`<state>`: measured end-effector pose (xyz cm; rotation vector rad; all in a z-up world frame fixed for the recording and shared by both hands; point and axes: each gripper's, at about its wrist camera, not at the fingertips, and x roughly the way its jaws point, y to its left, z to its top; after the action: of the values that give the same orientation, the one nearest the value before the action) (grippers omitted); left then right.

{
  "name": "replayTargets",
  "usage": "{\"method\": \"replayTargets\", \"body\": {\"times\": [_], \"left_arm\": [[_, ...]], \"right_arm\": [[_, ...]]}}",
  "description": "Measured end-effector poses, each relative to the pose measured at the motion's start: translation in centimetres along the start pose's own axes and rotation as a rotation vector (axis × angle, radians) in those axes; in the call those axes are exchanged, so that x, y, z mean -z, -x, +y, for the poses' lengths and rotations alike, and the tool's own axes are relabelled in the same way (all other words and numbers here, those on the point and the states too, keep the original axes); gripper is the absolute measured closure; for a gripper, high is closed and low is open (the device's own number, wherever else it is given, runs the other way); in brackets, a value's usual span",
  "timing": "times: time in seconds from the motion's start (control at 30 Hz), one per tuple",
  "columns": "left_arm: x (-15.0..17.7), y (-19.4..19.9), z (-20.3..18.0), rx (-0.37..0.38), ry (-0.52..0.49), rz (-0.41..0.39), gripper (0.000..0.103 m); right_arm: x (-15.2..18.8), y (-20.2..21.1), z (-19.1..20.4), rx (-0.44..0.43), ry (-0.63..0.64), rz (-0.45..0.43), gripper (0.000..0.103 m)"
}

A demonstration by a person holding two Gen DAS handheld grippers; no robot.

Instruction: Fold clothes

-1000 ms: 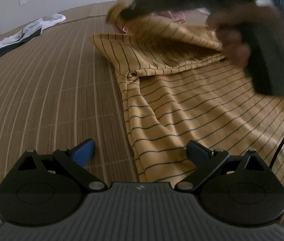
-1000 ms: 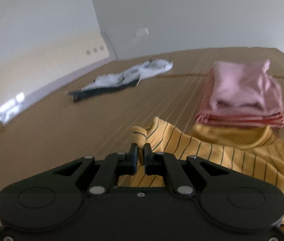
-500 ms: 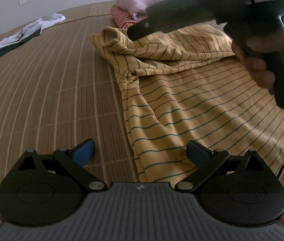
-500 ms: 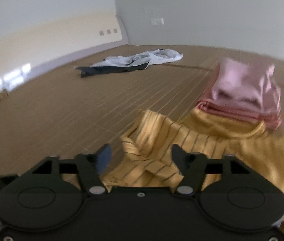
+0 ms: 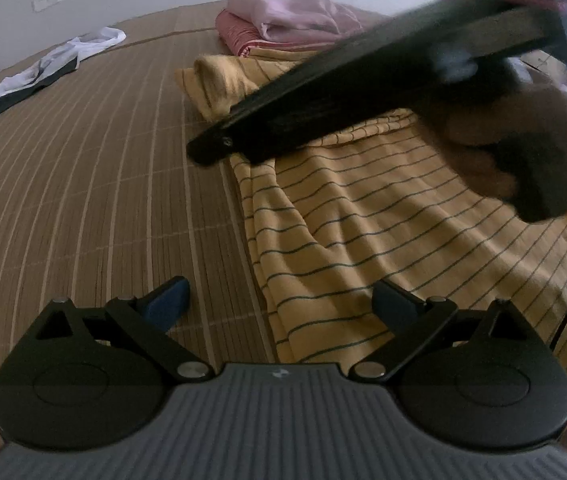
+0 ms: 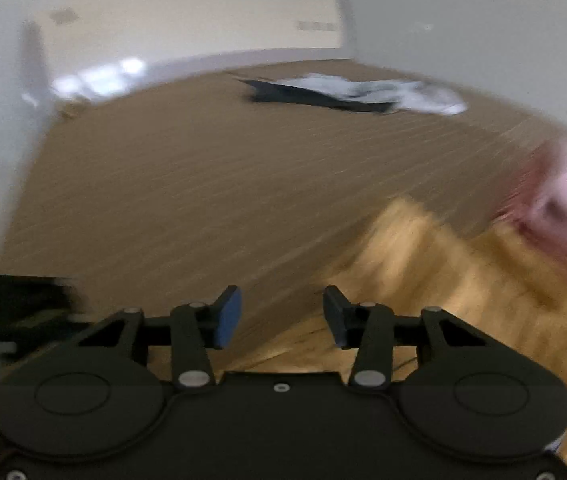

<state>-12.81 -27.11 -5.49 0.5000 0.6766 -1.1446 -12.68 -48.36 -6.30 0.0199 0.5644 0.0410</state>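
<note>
Yellow striped shirt on a woven mat, with both grippers held above it and neither one gripping.

The yellow shirt [image 5: 383, 216] lies partly spread on the mat [image 5: 83, 184], its near hem just ahead of the left gripper [image 5: 281, 300], whose jaws stand wide open and empty, one finger over bare mat and the other over the cloth. A bunched sleeve [image 5: 223, 80] lies at the shirt's far end, just beside a folded pile of pink and red clothes [image 5: 283, 28]. The right gripper [image 6: 281, 314], blurred in its own view, has its jaws open and empty above the shirt's edge; seen from the left, its body crosses over the shirt, held by a hand [image 5: 523, 148]. A white and dark garment [image 5: 43, 76] lies well apart toward the mat's far edge.
</note>
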Motion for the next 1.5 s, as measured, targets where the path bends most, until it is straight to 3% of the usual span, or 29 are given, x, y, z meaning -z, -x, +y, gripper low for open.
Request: {"method": "replayTargets", "body": {"times": [0.1, 0.3, 0.5, 0.6, 0.73, 0.83, 0.9, 0.97, 1.0, 1.1, 1.2, 1.27, 1.33, 1.43, 1.5], "left_arm": [[0.2, 0.2, -0.3, -0.002, 0.001, -0.001, 0.003], [-0.3, 0.7, -1.1, -0.016, 0.055, -0.099, 0.003], [-0.9, 1.2, -1.8, -0.029, 0.110, -0.198, 0.003], [-1.2, 1.7, -1.8, -0.030, 0.155, -0.258, 0.003], [-1.9, 3.4, -0.9, -0.024, 0.231, -0.365, 0.003], [-3.9, 3.4, -0.3, -0.031, 0.235, -0.405, 0.003], [-5.6, 2.5, 0.4, -0.047, 0.221, -0.406, 0.003], [-6.9, 0.9, 1.1, -0.048, 0.200, -0.376, 0.003], [-7.4, 0.0, 0.8, -0.048, 0.190, -0.350, 0.003], [-8.8, -2.8, 0.0, -0.049, 0.161, -0.274, 0.003], [-10.2, -5.6, -0.9, -0.050, 0.132, -0.197, 0.004], [-11.2, -7.5, -1.5, -0.050, 0.113, -0.146, 0.004], [-11.5, -9.4, -2.7, -0.090, 0.054, -0.066, 0.004], [-10.3, -9.4, -4.5, -0.174, -0.036, -0.062, 0.004], [-10.6, -7.8, -5.0, -0.152, -0.040, -0.131, 0.005]], "right_arm": [[0.7, 2.0, -1.1, -0.103, -0.103, -0.024, 0.050], [2.4, 5.6, -4.9, 0.113, -0.188, -0.058, 0.033], [5.2, 10.6, -10.1, 0.354, -0.317, -0.005, 0.025], [4.7, 13.1, -14.0, 0.418, -0.378, -0.012, 0.022], [4.8, 13.8, -20.1, 0.349, -0.483, -0.039, 0.024], [5.8, 11.8, -23.3, 0.337, -0.525, 0.003, 0.027], [6.5, 10.6, -24.5, 0.325, -0.539, 0.013, 0.029], [7.2, 10.0, -25.3, 0.276, -0.545, -0.023, 0.050], [7.5, 9.9, -25.5, 0.251, -0.553, -0.039, 0.068], [7.8, 10.4, -25.7, 0.235, -0.559, -0.082, 0.088], [8.2, 11.3, -26.3, 0.243, -0.602, -0.148, 0.090], [8.3, 11.3, -26.7, 0.276, -0.605, -0.147, 0.090], [8.8, 10.8, -27.3, 0.288, -0.612, -0.123, 0.082], [9.4, 10.8, -27.9, 0.300, -0.653, -0.137, 0.075], [9.1, 11.3, -27.8, 0.324, -0.640, -0.139, 0.068]]}}
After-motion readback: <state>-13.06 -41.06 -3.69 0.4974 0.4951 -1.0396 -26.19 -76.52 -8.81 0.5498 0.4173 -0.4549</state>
